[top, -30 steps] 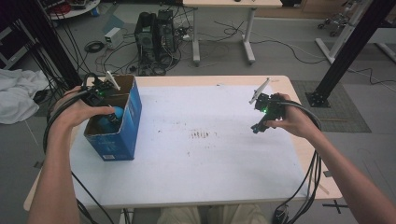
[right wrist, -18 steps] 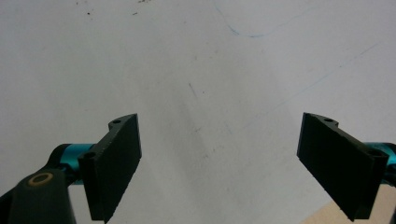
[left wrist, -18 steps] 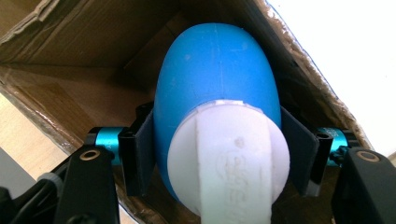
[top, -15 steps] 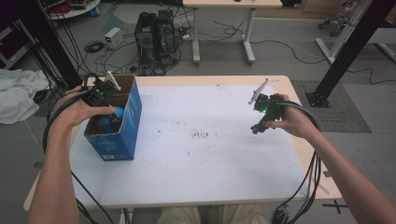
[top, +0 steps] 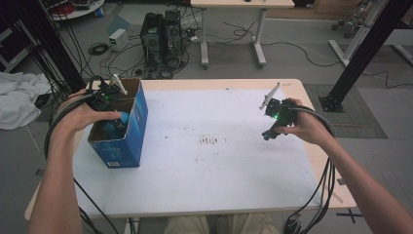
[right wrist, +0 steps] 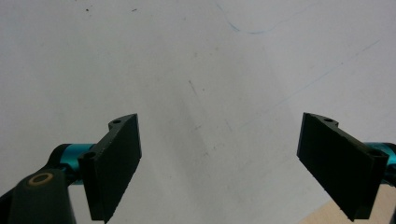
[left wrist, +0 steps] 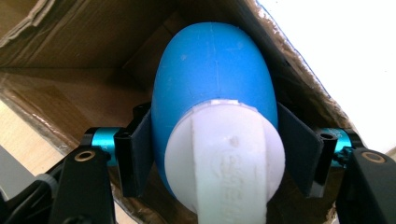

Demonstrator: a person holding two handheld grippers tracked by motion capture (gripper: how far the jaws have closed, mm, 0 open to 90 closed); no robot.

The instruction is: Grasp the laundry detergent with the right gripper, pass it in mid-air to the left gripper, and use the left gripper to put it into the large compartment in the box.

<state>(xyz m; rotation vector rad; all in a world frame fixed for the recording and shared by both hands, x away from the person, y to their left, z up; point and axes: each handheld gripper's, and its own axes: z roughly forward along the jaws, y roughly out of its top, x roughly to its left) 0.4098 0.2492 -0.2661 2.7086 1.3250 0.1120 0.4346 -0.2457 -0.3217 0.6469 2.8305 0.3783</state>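
The left claw (left wrist: 212,154), low in the left gripper view, has a blue and white plastic piece (left wrist: 215,107) between its two black jaws. The jaws have just been opening; the left one looks to lie against the blue side, and at the right one I cannot tell whether the pad touches. The piece's rounded blue end points up the frame into the cardboard box (left wrist: 84,51), whose brown walls surround it, while its white collar faces the camera.

In the high view the left claw (top: 117,119) sits at centre left, dipped into the open top of the blue-sided box (top: 134,131), with a glimpse of the blue piece (top: 122,118) inside. The box stands at the left edge of the white worktop (top: 209,161).

The right claw (top: 269,134), at centre right of the high view, hovers over the worktop, well apart from the box. In the right gripper view the right claw (right wrist: 219,163) stands wide with nothing between its jaws, above the white worktop (right wrist: 196,60).
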